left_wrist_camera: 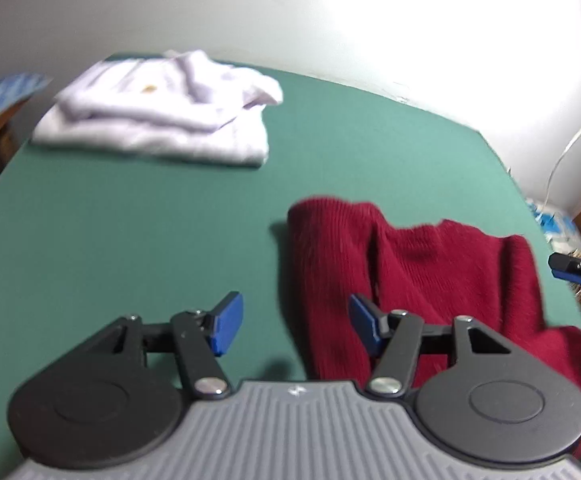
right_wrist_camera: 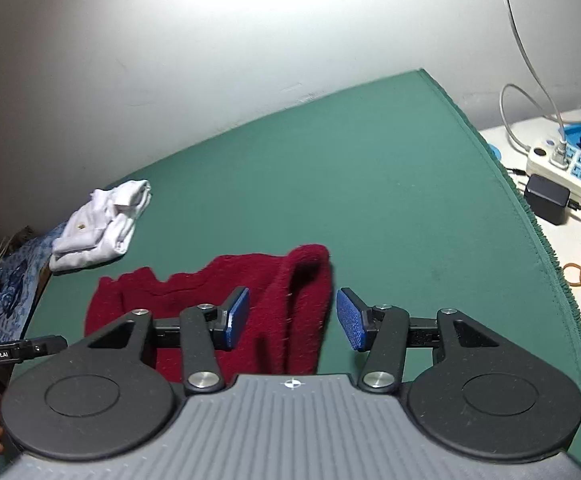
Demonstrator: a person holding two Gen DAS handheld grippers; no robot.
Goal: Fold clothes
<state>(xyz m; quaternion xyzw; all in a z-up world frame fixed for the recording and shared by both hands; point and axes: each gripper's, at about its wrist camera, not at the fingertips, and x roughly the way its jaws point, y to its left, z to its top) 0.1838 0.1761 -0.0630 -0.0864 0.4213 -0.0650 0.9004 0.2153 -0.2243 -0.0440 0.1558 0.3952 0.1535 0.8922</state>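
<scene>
Green felt covers the table (left_wrist_camera: 170, 220), which runs back to a pale wall (right_wrist_camera: 130, 60). On it, a dark red sweater (left_wrist_camera: 410, 272) lies folded in the near half. A folded white garment (left_wrist_camera: 162, 112) sits well apart from it, at ten o'clock near the far corner. Off the table's edge at three o'clock rests a white power strip (right_wrist_camera: 570, 172). The left gripper (left_wrist_camera: 296, 326) hovers over bare felt at the sweater's nine o'clock edge, jaws apart and empty. The right gripper (right_wrist_camera: 292, 318) hovers above the sweater's three o'clock side, jaws apart, pads clear of the knit.
</scene>
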